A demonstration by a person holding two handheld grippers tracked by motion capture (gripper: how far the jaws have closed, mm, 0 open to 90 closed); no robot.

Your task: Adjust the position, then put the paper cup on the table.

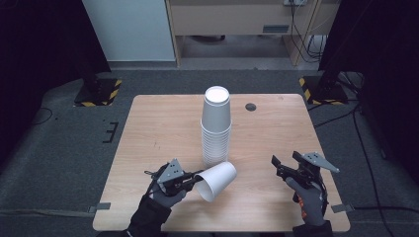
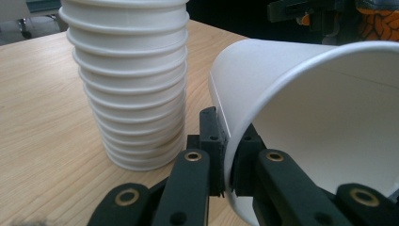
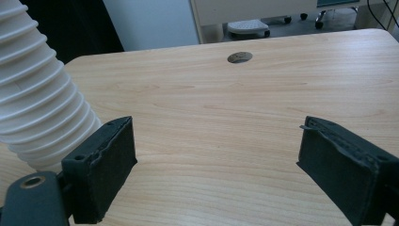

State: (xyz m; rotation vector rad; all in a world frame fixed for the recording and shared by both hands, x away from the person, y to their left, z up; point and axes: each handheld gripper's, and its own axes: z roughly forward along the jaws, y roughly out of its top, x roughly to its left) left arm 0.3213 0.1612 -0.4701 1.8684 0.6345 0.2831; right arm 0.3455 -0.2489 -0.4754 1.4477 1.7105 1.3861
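Status, cup handling. My left gripper [image 1: 193, 178] has its jaws clamped on the wall of 1 white paper cup [image 1: 217, 180], one jaw inside the mouth and one outside, as the left gripper view shows at lower centre [image 2: 227, 155]. The cup [image 2: 310, 108] lies tilted on its side in the lower middle of the high view, mouth toward my left hand [image 1: 165, 192], base pointing to the upper right, just beside the foot of the stack.

The stack of cups [image 1: 216, 126] stands upside down at the centre of the table [image 1: 158, 123], rims nested in a ribbed column [image 2: 129, 84]. The held cup is apart from it; I cannot tell whether its lower edge touches the table.

My right gripper [image 1: 285, 164] sits at lower right of the high view, jaws spread wide with nothing between them; its own view shows bare wood between the 2 pads [image 3: 101, 169] and the stack [image 3: 37, 108] at the left edge.

Judgement: 1 cup is in hand, separate from the stack, and the rest remain nested. Whether this cup is coming off or going on, I cannot tell. No loose cups stand elsewhere on the table, so I judge the work to be at an early or a closing stage, with the held cup not yet set down.
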